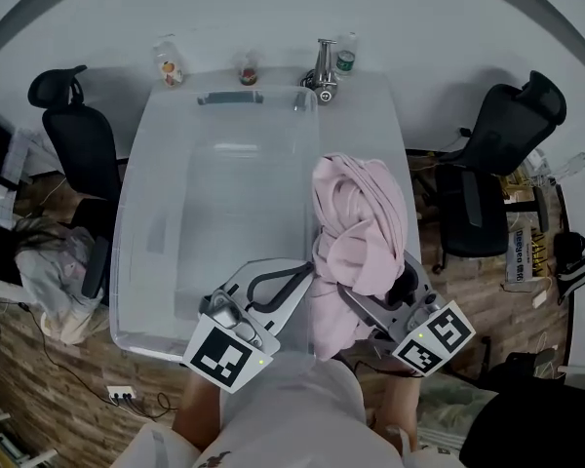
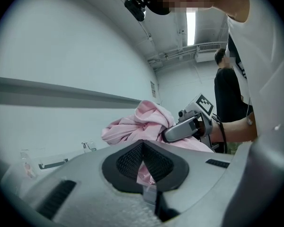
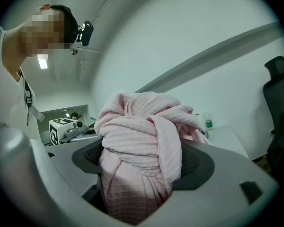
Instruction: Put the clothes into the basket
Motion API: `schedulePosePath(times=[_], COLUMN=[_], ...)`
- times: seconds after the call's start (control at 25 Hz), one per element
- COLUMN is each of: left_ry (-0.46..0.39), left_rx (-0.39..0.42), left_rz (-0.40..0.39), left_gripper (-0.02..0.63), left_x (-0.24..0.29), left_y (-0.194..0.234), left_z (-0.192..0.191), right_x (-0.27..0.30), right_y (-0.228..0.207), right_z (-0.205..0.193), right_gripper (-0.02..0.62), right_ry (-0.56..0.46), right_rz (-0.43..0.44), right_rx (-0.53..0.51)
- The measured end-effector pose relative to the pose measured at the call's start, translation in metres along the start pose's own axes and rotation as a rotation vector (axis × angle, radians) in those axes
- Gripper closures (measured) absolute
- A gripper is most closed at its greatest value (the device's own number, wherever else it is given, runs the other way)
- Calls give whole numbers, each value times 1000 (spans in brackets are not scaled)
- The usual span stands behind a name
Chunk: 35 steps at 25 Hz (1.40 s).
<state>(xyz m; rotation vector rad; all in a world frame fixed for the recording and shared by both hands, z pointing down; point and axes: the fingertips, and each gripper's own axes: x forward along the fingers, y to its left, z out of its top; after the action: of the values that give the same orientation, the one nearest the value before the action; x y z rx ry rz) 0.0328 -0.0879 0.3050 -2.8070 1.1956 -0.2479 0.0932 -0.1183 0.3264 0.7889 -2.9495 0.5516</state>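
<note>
white table (image 1: 380, 115) against a pale wall, with wood floor on both sides. left to right:

(a) black chair (image 1: 78, 144), standing apart from the table's left edge.

(b) clear basket (image 1: 214, 203), covering the left and middle of the table with its long side running away from the person. a handle sits at its far rim. nothing lies inside it.

(c) bottles (image 1: 169, 64), upright in a row along the table's far edge, just behind the basket.

(d) left claw (image 2: 143, 167), closed. its pad tips meet and pinch a thin fold at the lower left of the cloth.

(e) pink cloth (image 1: 356, 222), a twisted bundle held up between the two claws. it is beside the basket's right rim and over bare table, not in the basket. a loose end hangs down toward the person.

(f) right claw (image 3: 141, 167), clamped on the thick middle of the cloth. the bundle fills the gap between the pads and rises above them.

(g) second chair (image 1: 497, 144), to the right of the table.
</note>
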Motion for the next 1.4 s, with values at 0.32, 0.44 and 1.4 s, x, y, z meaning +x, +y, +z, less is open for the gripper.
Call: schedulePosePath(times=[0.32, 0.44, 1.4], left_ry=[-26, -21, 32], left_rx=[21, 15, -83], left_rz=[84, 129, 502], left_gripper=[600, 600, 600], left_x=[-28, -40, -179], left_y=[14, 20, 57], left_z=[15, 14, -18], right_x=[18, 28, 127], right_y=[30, 40, 141], right_z=[25, 28, -13], right_gripper=[193, 193, 193], right_ry=[-18, -14, 172], right_rz=[107, 154, 490], right_rx=[-18, -22, -77])
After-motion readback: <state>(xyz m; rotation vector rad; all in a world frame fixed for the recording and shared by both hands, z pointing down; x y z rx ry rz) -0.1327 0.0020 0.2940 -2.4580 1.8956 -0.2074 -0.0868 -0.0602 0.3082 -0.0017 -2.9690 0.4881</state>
